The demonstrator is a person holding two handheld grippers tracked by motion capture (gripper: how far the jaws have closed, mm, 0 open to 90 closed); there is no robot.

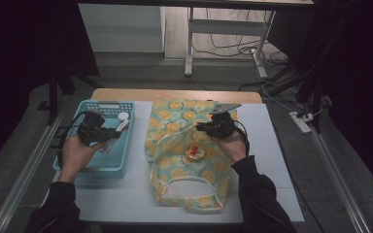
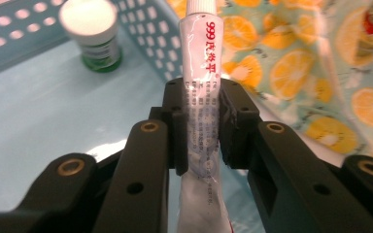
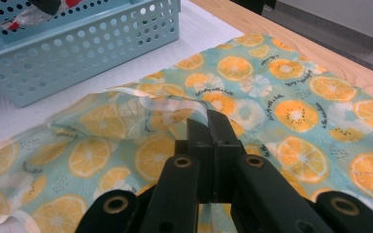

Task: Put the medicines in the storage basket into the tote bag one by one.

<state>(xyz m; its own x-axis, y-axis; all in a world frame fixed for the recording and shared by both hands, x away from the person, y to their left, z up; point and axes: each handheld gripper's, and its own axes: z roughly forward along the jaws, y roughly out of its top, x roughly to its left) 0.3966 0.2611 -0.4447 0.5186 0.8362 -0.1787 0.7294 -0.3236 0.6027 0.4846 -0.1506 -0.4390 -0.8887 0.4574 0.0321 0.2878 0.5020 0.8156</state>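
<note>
Left gripper [image 2: 201, 121] clamps a white ointment tube [image 2: 200, 87] above the blue basket [image 1: 77, 162] at the table's left; right gripper [image 3: 212, 128] pinches the orange-print bag's [image 3: 291, 111] fabric at centre, near a small jar [image 1: 194, 153].

You can read red print — "999" and Chinese characters — on the white tube [image 2: 201, 111]; its smaller grey lines are too fine. The orange-print bag [image 3: 291, 97] bears small script — too small to read.
</note>
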